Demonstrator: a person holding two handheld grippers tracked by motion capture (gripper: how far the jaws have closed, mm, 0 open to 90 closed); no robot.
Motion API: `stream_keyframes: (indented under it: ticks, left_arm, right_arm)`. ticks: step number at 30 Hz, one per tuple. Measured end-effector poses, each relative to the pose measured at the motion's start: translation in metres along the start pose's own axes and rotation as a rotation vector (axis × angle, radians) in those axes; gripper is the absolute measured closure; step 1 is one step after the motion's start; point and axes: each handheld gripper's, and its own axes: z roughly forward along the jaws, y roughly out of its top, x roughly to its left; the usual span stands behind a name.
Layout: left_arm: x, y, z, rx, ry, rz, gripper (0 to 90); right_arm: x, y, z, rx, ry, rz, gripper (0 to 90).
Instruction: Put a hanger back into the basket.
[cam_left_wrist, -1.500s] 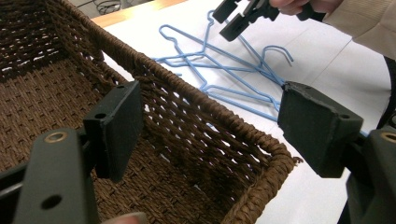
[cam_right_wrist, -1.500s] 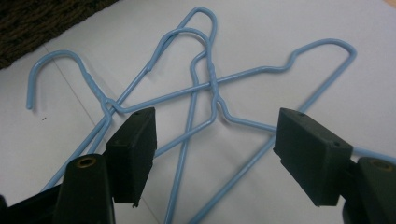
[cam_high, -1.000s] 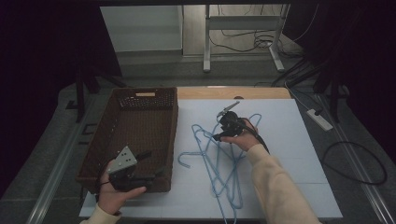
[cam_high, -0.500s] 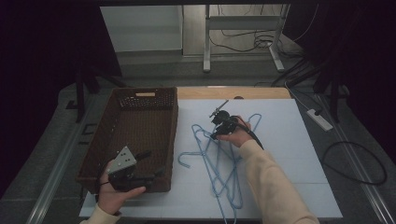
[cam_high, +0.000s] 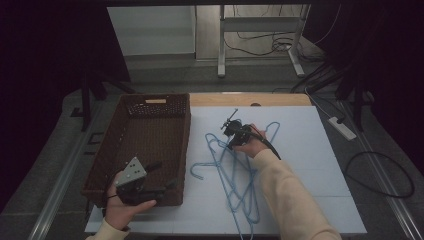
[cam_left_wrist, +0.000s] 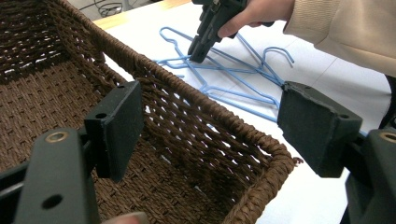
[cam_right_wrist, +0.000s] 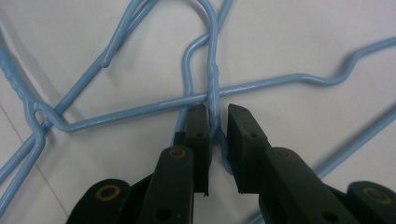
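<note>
Both hand-held grippers are at work: the left hand-held gripper (cam_high: 159, 176) rests at the near corner of the brown wicker basket (cam_high: 150, 142), its jaws standing wide apart with the basket rim between them but not touched. On the white tabletop (cam_high: 310, 165), just right of the basket, lies a pile of blue hangers (cam_high: 235, 175). The right hand-held gripper (cam_right_wrist: 216, 122) points down onto them; its jaws have just been closing, and one hanger neck (cam_right_wrist: 213, 84) sits in the narrow gap between them, not yet visibly squeezed.

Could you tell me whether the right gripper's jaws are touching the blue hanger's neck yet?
Cannot tell. In the right gripper view the right gripper, jaws just closing, straddles the blue hanger, left pad seemingly against it, a sliver beside the right.
</note>
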Motion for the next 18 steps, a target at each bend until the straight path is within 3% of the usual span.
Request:
stream_keyframes:
  ticks: [5,18]
  left_arm:
    - [0.0,0.0,0.0,0.0,0.0,-0.001,23.7]
    - [-0.002,0.001,0.0,0.0,0.0,0.001,23.9]
  right_arm:
    - [0.001,-0.002,-0.011,-0.02,-0.01,0.0,79.6]
    - [0.003,-0.025,-0.066,-0.196,-0.013,0.087,79.9]
